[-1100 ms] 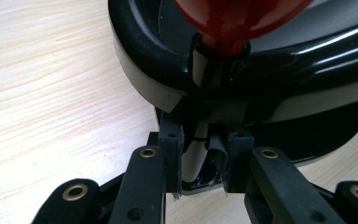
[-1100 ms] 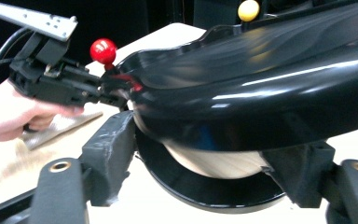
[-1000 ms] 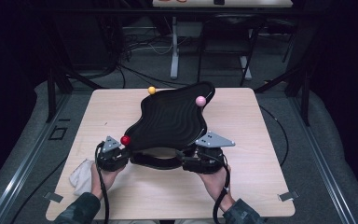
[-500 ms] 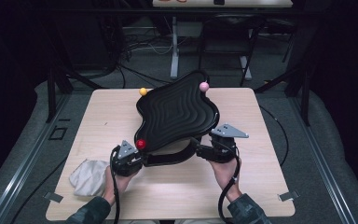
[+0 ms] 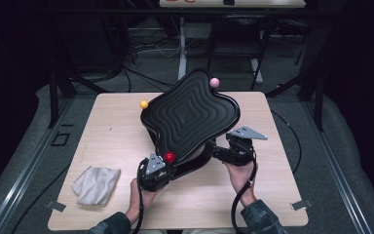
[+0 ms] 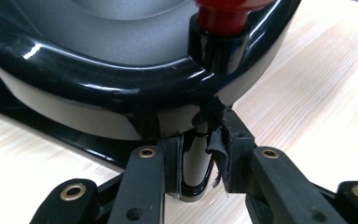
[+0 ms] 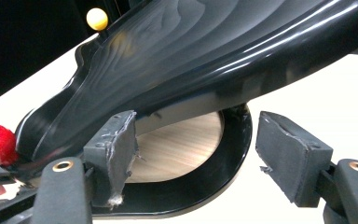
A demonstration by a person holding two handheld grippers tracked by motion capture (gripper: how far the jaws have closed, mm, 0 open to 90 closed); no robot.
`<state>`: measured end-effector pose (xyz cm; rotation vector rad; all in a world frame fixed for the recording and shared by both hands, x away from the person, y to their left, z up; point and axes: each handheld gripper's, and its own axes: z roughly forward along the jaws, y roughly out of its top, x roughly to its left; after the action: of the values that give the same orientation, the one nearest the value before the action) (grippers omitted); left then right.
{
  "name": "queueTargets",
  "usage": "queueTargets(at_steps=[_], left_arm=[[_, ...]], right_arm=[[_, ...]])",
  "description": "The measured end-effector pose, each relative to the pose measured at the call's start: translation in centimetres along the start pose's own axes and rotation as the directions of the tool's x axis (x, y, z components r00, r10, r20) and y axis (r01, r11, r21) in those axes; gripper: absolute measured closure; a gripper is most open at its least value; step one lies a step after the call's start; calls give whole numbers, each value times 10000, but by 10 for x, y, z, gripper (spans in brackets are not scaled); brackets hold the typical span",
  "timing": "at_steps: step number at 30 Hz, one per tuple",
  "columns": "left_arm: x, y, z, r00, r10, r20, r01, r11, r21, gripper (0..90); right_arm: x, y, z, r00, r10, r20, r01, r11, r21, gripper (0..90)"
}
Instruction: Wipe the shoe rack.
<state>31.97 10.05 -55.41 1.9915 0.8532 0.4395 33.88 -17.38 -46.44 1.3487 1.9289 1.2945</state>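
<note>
A black wavy tray [image 5: 195,114] sits tilted on a glossy black stand on the table. Coloured knobs top its corners: a yellow ball [image 5: 144,104], a pink ball [image 5: 214,82] and a red ball [image 5: 169,157]. My left gripper [image 5: 165,169] is at the near left corner, under the red ball [image 6: 228,14]. It [image 6: 200,163] is shut on a thin black post [image 6: 196,161] of the stand. My right gripper [image 5: 219,153] is at the tray's right side. It [image 7: 200,149] stands open around the stand's base ring [image 7: 235,149], pads apart from it.
A crumpled grey cloth [image 5: 96,184] lies at the near left of the wooden table [image 5: 112,131]. Bare tabletop lies left of the tray and along the near edge. Dark floor, cables and another table's legs lie beyond the far edge.
The tray and stand have turned counter-clockwise as seen from above and shifted right. Both hands moved right with it. The cloth beside the left hand now lies fully in view.
</note>
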Motion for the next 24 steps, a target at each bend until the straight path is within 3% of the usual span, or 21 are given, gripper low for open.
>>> queueTargets(at_steps=[2, 4, 8, 12, 14, 16, 19, 22, 23, 24], left_arm=[[-5, 3, 4, 9996, 13, 265, -15, 10000, 91, 725], [-6, 3, 2, 9989, 221, 423, -233, 9993, 276, 627], [6, 1, -15, 9980, 311, 553, -350, 9968, 725, 466], [28, -4, -36, 9998, -147, 160, 133, 9959, 891, 337], [43, -9, -44, 9988, -472, -149, 487, 9902, 1310, 272], [52, -12, -48, 9976, -505, -466, 575, 9848, 1641, 208], [64, -12, -54, 9946, -650, -808, 786, 9807, 1788, 149], [73, -11, -57, 9903, -877, -1079, 1069, 9766, 1866, 112], [77, -12, -58, 9877, -995, -1206, 1207, 9756, 1833, 95], [80, -12, -59, 9855, -1100, -1290, 1322, 9750, 1789, 95]], right_arm=[[-1, 0, -1, 10000, -24, 23, 24, 10000, 93, 278], [-1, -1, -5, 9999, -120, 57, 119, 9998, 130, 274], [1, 1, -14, 9997, -249, -19, 249, 9997, 69, 269], [13, 5, -19, 9981, -549, -290, 551, 9985, 73, 246], [20, 7, -20, 9968, -753, -278, 756, 9971, 100, 232], [29, 7, -17, 9945, -993, -324, 1000, 9948, 201, 210], [39, 8, -13, 9912, -1245, -441, 1259, 9916, 300, 191], [50, 9, -10, 9849, -1470, -913, 1501, 9883, 282, 193], [55, 10, -9, 9848, -1608, -654, 1634, 9858, 377, 193], [58, 11, -7, 9819, -1636, -956, 1681, 9849, 415, 193]])
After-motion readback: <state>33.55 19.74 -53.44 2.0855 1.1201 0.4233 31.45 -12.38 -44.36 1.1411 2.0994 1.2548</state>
